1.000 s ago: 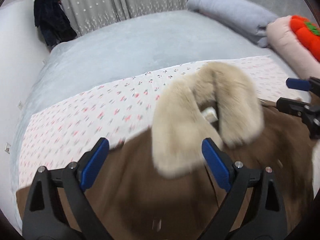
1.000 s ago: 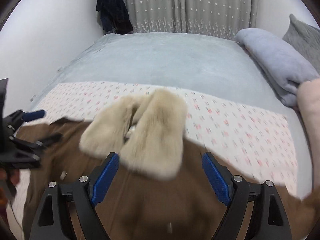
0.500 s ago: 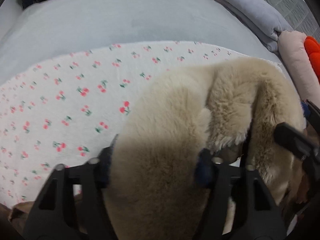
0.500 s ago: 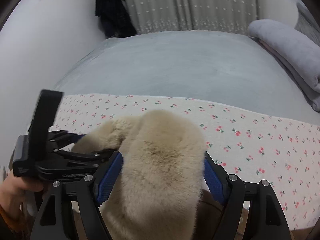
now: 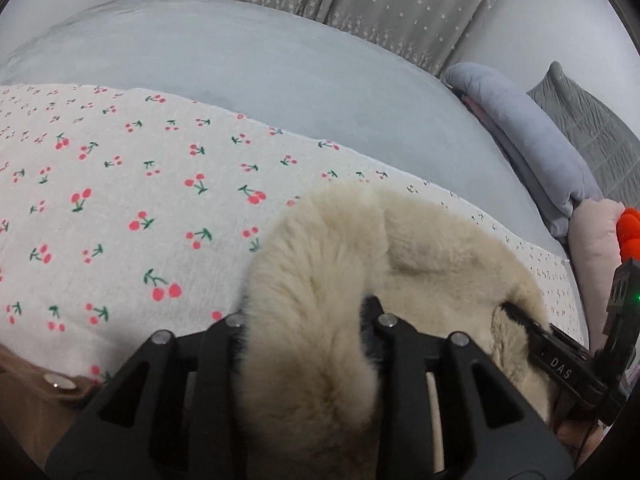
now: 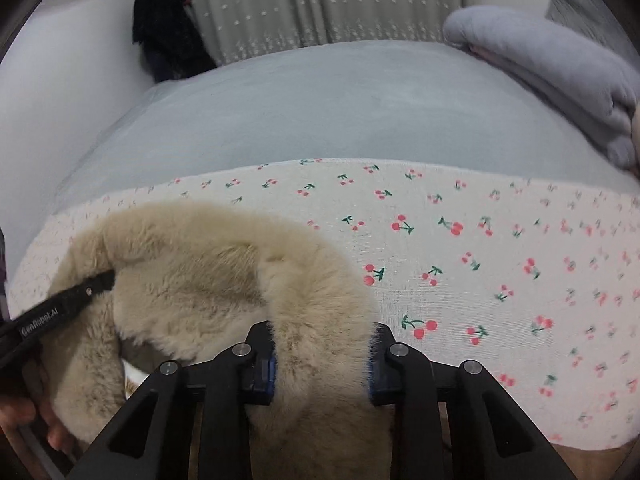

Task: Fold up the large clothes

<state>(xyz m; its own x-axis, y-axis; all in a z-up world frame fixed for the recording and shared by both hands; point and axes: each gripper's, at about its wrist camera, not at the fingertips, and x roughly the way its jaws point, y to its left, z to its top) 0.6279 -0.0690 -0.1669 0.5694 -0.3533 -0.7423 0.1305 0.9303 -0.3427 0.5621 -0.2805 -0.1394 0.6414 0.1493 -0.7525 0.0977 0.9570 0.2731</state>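
A brown coat [image 5: 36, 412] with a thick cream fur collar [image 5: 360, 264] lies on a cherry-print sheet [image 5: 120, 208]. My left gripper [image 5: 308, 332] is closed on the left lobe of the collar, with fur bulging between the jaws. My right gripper [image 6: 320, 356] is closed on the right lobe of the collar [image 6: 192, 276]. Each gripper's finger shows in the other's view: the right one [image 5: 556, 356] and the left one [image 6: 64, 304], both pushed into the fur. Most of the coat body is hidden below the frames.
The sheet lies across a grey-blue bed [image 6: 320, 108]. A folded grey blanket [image 5: 532, 140], a pink cushion [image 5: 596, 248] and an orange plush [image 5: 630, 232] lie at the right. A grey pillow [image 5: 588, 120], curtains [image 6: 320, 0] and a dark hanging garment [image 6: 168, 24] stand behind.
Both grippers dropped from above the coat down onto the fur collar and closed on it, one on each lobe. The brown body has left the views.
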